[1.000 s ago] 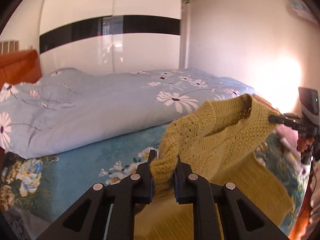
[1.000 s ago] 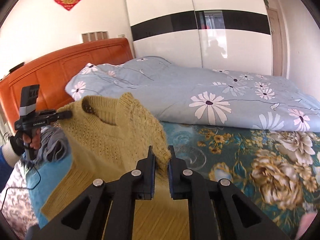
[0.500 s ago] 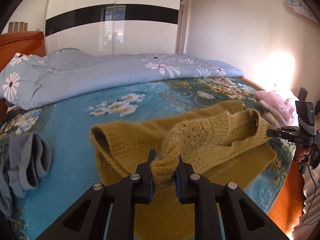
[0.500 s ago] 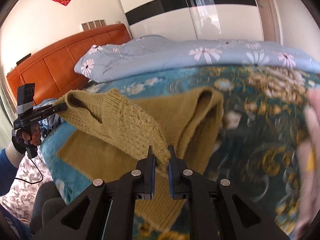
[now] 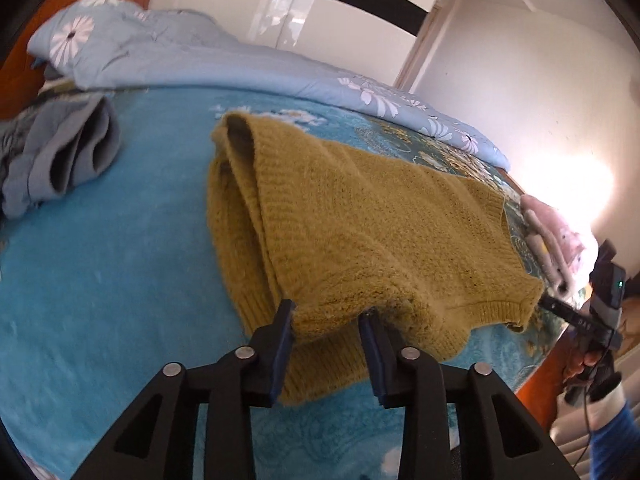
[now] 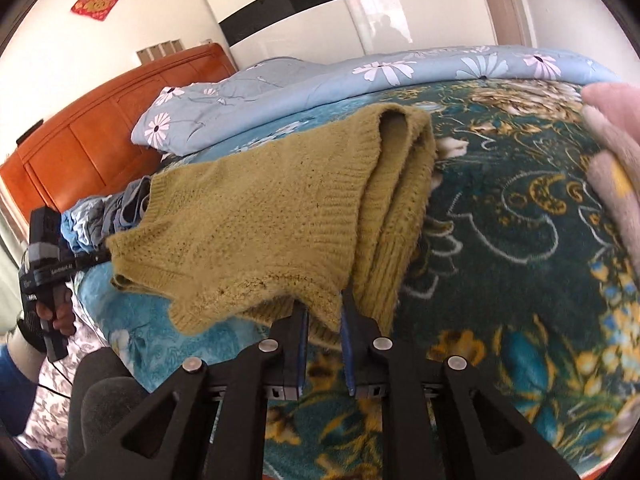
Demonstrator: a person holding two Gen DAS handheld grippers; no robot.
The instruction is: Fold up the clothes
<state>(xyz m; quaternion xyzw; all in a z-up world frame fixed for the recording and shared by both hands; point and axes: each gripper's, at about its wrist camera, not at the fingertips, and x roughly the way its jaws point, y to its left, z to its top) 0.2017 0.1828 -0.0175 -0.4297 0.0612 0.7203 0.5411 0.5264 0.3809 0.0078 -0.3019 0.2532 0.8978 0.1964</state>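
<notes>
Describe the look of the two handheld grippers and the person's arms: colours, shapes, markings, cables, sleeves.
Both the left gripper and the right gripper have matte black angular linkage arms with silver rivets and blue pads on flat fingers. Seen from across, each has a black pistol grip; the right one shows a green light and a thin black cable. The wrists wear white cuffs over blue sleeves.

White lettering is printed along the black bar of the left gripper [image 6: 68, 268] seen from the right wrist, but it is too small to be read. A gold character on the red diamond-shaped wall sign [image 6: 96, 2] is blurred.
</notes>
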